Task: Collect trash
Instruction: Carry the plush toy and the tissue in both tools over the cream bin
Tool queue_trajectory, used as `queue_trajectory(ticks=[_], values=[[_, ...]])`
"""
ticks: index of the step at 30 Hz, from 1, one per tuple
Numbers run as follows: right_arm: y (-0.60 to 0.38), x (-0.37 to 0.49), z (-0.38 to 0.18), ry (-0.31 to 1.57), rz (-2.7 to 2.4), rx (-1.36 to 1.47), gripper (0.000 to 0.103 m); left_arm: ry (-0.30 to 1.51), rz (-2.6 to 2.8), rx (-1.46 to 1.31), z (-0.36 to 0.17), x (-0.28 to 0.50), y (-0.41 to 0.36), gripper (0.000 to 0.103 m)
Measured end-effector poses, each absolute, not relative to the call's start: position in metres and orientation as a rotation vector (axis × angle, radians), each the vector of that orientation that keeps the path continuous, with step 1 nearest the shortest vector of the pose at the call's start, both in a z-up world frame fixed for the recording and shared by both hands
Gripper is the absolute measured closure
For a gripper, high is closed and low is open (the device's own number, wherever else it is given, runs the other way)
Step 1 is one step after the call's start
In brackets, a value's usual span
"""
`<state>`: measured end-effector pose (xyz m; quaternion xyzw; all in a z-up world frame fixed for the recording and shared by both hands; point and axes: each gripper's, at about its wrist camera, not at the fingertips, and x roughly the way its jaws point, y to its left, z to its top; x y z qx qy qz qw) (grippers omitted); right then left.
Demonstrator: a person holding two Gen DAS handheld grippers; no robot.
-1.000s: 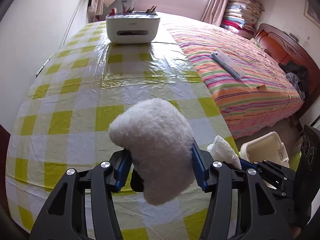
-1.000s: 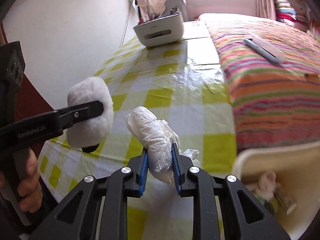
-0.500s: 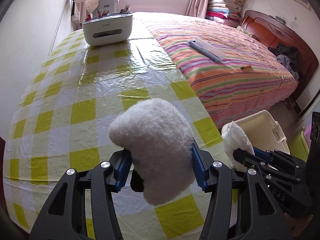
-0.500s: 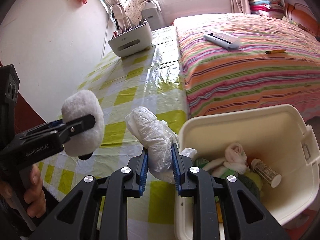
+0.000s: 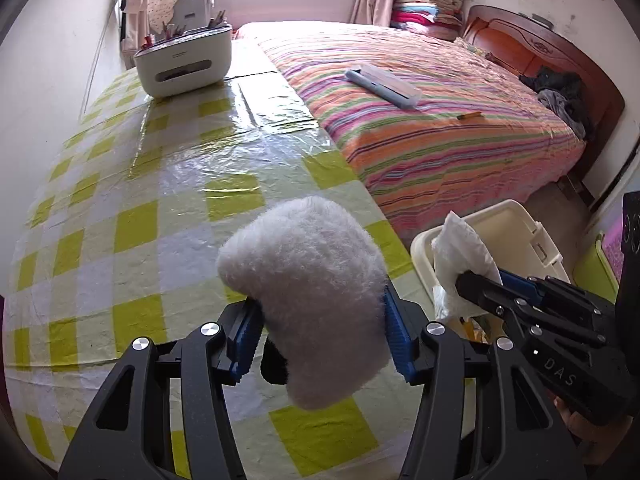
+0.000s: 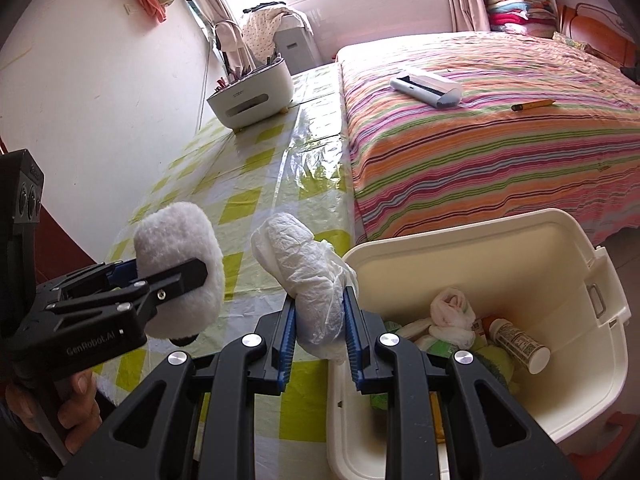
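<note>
A fluffy white fleece pad point(image 5: 316, 296) is clamped between the blue-padded fingers point(image 5: 244, 336) of the left gripper point(image 5: 320, 340) and held above the yellow-and-white checked plastic tablecloth point(image 5: 132, 216). A crumpled white plastic wad point(image 6: 308, 280) is pinched tight in the right gripper point(image 6: 320, 336), carried at the near rim of the cream plastic bin point(image 6: 560, 408), which is set just beside the table edge. Inside the bin, a knotted white bag point(image 6: 452, 312) and a small white labelled bottle point(image 6: 518, 344) are seen lying among other scraps. Beyond, a striped bedspread point(image 6: 500, 148) is spread over the bed.
</note>
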<state>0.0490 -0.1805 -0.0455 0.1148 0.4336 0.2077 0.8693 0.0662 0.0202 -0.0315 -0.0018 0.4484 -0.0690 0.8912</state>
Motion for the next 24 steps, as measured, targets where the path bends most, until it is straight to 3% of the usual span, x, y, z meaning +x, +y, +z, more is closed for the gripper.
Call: queue_trajectory(ticks=[24], values=[[-0.228, 0.044, -0.044, 0.874, 0.332, 0.314, 0.081, 0.95, -0.251, 0.064, -0.039, 0.063, -0.038, 0.049]])
